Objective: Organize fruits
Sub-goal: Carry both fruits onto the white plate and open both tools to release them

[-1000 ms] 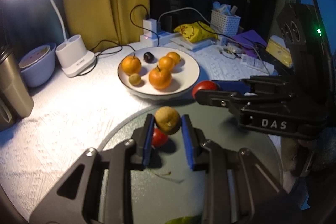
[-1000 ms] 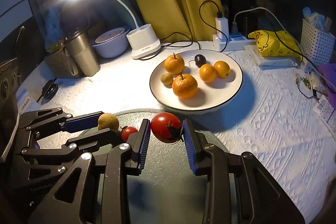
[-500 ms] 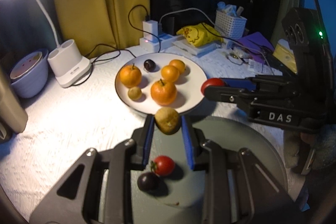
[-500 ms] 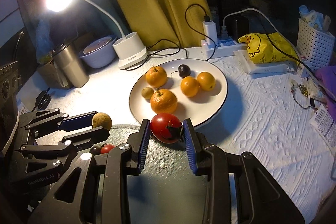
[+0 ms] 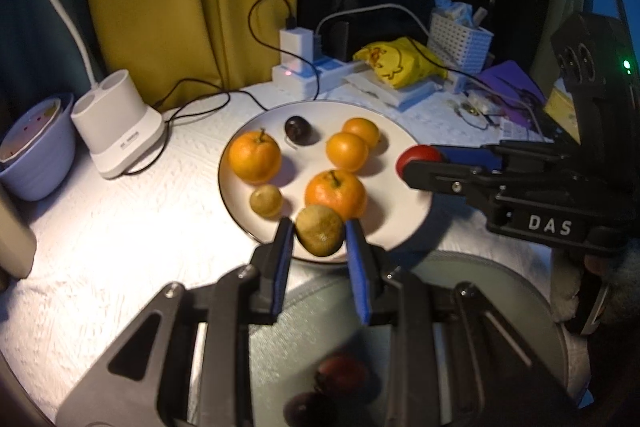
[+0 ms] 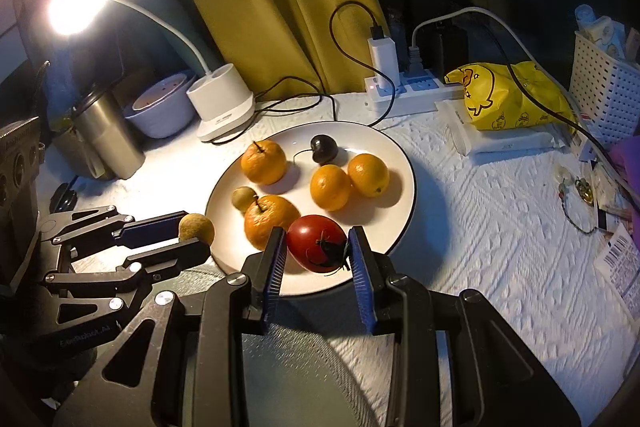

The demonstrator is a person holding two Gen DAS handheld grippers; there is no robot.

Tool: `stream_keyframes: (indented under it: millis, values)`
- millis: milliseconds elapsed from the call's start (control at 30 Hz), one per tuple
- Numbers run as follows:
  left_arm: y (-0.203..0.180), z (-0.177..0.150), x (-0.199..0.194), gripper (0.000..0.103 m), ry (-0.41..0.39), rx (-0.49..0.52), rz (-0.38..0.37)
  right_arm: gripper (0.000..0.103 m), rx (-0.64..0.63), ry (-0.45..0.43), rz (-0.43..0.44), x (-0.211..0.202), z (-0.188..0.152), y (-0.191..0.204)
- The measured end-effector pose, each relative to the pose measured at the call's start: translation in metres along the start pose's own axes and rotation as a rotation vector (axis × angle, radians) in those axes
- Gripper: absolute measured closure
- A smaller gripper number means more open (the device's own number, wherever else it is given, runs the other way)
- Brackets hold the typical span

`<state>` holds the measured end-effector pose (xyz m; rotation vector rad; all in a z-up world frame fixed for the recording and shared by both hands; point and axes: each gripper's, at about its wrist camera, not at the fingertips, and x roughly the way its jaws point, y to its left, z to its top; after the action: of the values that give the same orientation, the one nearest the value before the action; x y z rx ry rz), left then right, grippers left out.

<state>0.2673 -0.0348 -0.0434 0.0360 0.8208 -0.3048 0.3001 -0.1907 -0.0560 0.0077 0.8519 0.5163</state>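
Left gripper (image 5: 320,241) clamped on a dull, brownish-green round fruit (image 5: 319,235); right gripper (image 6: 318,255) clamped on a glossy red tomato (image 6: 316,243), dark stem showing, white plate (image 6: 400,227) beneath both.

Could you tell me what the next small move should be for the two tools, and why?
Probably lower both and open. The left tool holds the brownish fruit over the near rim of the white plate, and the right tool holds the red tomato above bare plate beside the oranges.
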Motion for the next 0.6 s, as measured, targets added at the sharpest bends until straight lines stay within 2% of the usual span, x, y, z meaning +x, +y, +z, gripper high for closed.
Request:
stream_keyframes:
  millis: [333, 600]
  values:
    - [0.01, 0.004, 0.019, 0.076, 0.029, -0.024, -0.007, 0.069, -0.018, 0.021, -0.014, 0.019, 0.006, 0.0]
    - [0.013, 0.004, 0.016, 0.074, 0.026, -0.044, -0.012, 0.069, -0.012, 0.033, -0.029, 0.022, 0.005, 0.001]
